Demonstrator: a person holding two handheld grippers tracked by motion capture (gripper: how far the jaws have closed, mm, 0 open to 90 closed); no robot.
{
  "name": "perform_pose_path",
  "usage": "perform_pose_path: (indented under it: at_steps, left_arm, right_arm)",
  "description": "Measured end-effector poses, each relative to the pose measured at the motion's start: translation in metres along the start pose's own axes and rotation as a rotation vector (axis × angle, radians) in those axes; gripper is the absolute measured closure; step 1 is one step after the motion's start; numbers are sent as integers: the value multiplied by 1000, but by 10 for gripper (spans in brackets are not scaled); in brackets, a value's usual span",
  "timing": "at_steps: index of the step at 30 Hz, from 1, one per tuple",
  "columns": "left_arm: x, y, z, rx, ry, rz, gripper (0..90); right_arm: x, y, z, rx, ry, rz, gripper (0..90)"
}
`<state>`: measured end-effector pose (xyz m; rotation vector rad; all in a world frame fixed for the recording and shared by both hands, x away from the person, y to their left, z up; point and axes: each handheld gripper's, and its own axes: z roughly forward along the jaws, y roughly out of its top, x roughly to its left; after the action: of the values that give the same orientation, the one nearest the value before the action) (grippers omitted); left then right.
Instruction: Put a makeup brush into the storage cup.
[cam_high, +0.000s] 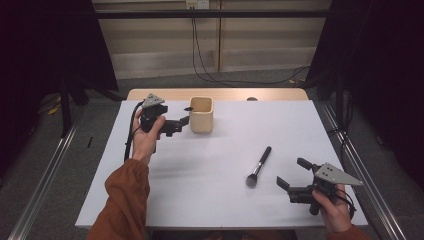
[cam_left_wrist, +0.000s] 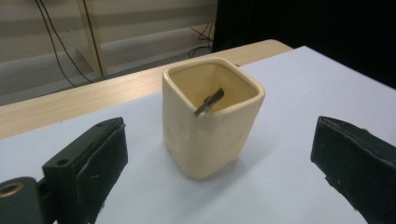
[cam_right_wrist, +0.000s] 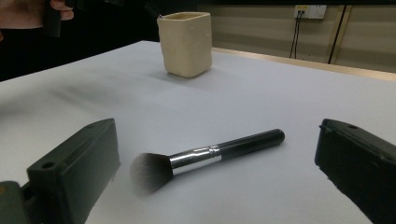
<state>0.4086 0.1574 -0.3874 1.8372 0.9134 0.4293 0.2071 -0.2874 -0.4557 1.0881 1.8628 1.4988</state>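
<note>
1. While the brush (cam_high: 259, 166) lies flat on the white table (cam_high: 210, 200), nothing is picked up yet: bristles point toward the person, black handle points away toward the cup.
2. Right gripper (cam_high: 295, 172) sits just beside the brush head, on the person's side, jaws wide, holding nothing. In the right gripper view the brush (cam_right_wrist: 205, 156) lies crosswise between the two jaws, not touched.
3. Cup (cam_high: 201, 114) stands upright near the far edge of the table, well apart from the brush. Cream, square-ish, open top.
4. Left gripper (cam_high: 186, 114) is at the cup's left side, jaws wide, one either side of the cup (cam_left_wrist: 210, 116) in the left gripper view. No contact that I can see.
5. Small dark strip shows at the cup rim (cam_left_wrist: 209, 102); can't tell what it is.
6. Judgement: likely brush-into-cup. Done: both grippers lined up. Left: grab brush, lift, carry, drop in cup; left may steady the cup.
7. Count: one brush, one cup, two grippers, one table.
</note>
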Motion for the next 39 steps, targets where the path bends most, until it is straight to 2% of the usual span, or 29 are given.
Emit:
perform_pose_path:
  at_steps: [3, 5, 8, 13, 14, 16, 18, 19, 23, 26, 28, 31, 33, 35, 39]
  left_arm:
    - [-2, -5, -6, -37, -34, -22, 39]
    - [-3, -8, -9, -33, -14, -2, 36]
    - [-5, -11, -13, -44, -18, 2, 36]
    - [-8, -12, -22, -46, 7, 19, 36]
    - [-7, -13, -24, -68, -4, 21, 37]
    - [-7, -15, -27, -84, 3, 38, 42]
    - [-8, -16, -31, -96, -20, 11, 43]
    - [-9, -17, -34, -97, -25, 18, 43]
    - [-18, -22, -44, -108, -4, 60, 35]
    - [-19, -22, -54, -121, -10, 51, 31]
    - [-21, -24, -61, -134, 5, 67, 31]
    - [-23, -28, -68, -142, -2, 74, 31]
    - [-26, -32, -71, -147, -26, 61, 31]
    - [-29, -36, -73, -143, -15, 80, 31]
    - [-33, -46, -79, -142, -18, 87, 30]
  right_arm:
    - [0, 0, 0, 2, 0, 1, 0]
    - [0, 0, 0, 2, 0, 3, 0]
    - [0, 0, 0, 3, -2, -1, 0]
    - [0, 0, 0, 3, -3, 0, 0]
    - [0, 0, 0, 1, -3, 2, 0]
    - [0, 0, -1, -1, -5, 5, 0]
    - [0, -1, -2, 1, -7, 2, 0]
    - [0, -1, -2, 1, -7, 3, 0]
    - [0, -1, -3, -1, -12, 9, 0]
    - [0, -1, -3, -1, -17, 12, 0]
    - [0, -1, -4, 0, -19, 11, 0]
    - [-1, -1, -4, 0, -21, 15, 0]
    - [0, -1, -4, 0, -21, 15, 0]
    - [0, -1, -4, 1, -18, 16, 0]
    - [-1, -1, -4, 2, -15, 13, 0]
